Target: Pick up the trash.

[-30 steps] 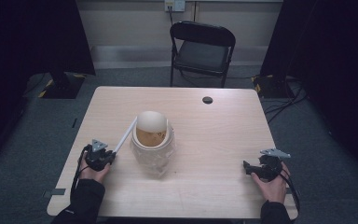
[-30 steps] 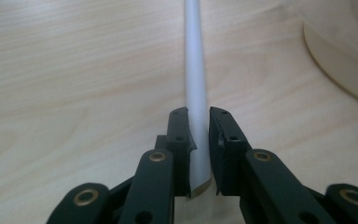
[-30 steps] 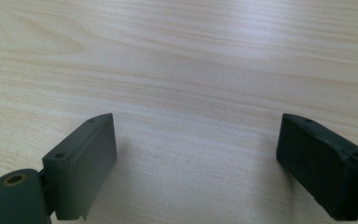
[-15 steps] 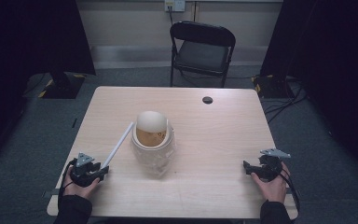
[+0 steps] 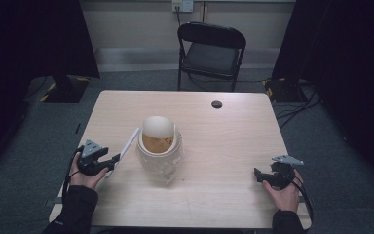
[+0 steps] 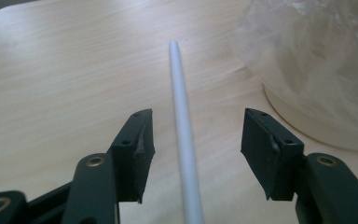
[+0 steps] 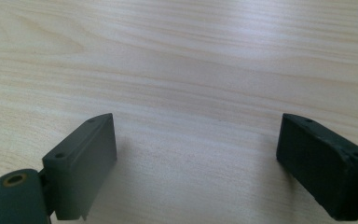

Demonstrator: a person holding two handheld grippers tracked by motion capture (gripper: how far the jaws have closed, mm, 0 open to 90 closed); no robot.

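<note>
Lying flat on the light wood bench, a thin white plastic rod runs diagonally beside a cream-coloured round jar wrapped in clear plastic film, near the jar's left side but apart from it. Rod's near end sits between the jaws of the left tongs; jaws spread wide, one on each side of the rod, neither touching it. High view has the left tongs at the bench's left-front area, held by the person's left hand, dark sleeve below. Jar top looks open, brownish inside; contents unclear. Left gripper view shows crinkled film on the jar at upper right. Right tongs well apart from the jar, at the bench's right-front corner area, jaws wide over bare wood, holding nothing; right hand grips them. Small dark round hole near bench's far edge. Black folding chair behind bench on grey carpet.
</note>
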